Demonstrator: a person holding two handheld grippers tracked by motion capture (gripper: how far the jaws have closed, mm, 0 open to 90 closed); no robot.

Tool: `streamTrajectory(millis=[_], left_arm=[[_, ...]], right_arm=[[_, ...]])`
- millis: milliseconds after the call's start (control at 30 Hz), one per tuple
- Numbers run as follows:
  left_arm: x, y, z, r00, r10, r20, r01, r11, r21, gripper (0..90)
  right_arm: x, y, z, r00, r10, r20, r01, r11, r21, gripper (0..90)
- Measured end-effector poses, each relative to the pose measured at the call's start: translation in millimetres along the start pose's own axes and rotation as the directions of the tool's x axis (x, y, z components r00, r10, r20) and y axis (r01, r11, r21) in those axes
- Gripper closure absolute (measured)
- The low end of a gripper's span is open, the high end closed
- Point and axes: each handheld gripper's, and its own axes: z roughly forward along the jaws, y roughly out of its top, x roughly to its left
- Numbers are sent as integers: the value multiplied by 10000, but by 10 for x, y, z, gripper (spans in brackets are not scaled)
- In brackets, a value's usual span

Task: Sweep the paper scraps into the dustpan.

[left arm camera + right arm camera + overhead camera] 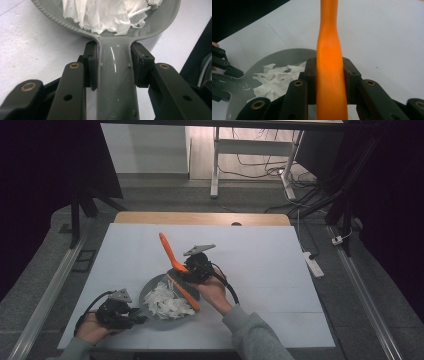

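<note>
Paper scraps (167,302) lie in the grey dustpan (150,292) on the table (270,260), my left tool (137,319) clamped on its handle, my right tool (186,270) clamped on the orange brush (175,265), so I should sweep gently inward while bracing the pan flat.

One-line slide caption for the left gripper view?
Left claw clamps the grey dustpan's handle, torn white paper piled in its pan.

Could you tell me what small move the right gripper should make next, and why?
Probably lift the brush clear of the dustpan. The right gripper is shut on its orange handle, with the brush head at the pan's rim beside the paper scraps already heaped inside. The left gripper clamps the pan's handle, steadying it.
</note>
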Motion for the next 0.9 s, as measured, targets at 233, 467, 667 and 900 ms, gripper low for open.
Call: streamTrajectory(millis=[233, 467, 667, 900], left_arm=[[4, -7, -1, 10000, 41, 6, -41, 9998, -189, 619], [24, -19, -15, 9999, -115, 27, 116, 9988, -470, 619], [34, -24, -41, 9998, -205, -18, 203, 9973, -709, 620], [50, -30, -88, 9988, -398, -298, 368, 9948, -950, 619]], right_arm=[[-61, -40, -57, 9999, 131, 26, -130, 9998, -169, 704], [-113, -60, -130, 9997, 221, 93, -218, 9992, -342, 704], [-171, -84, -220, 9989, 454, 100, -448, 9976, -524, 705], [-255, -126, -344, 9983, 566, 132, -554, 9956, -758, 704]])
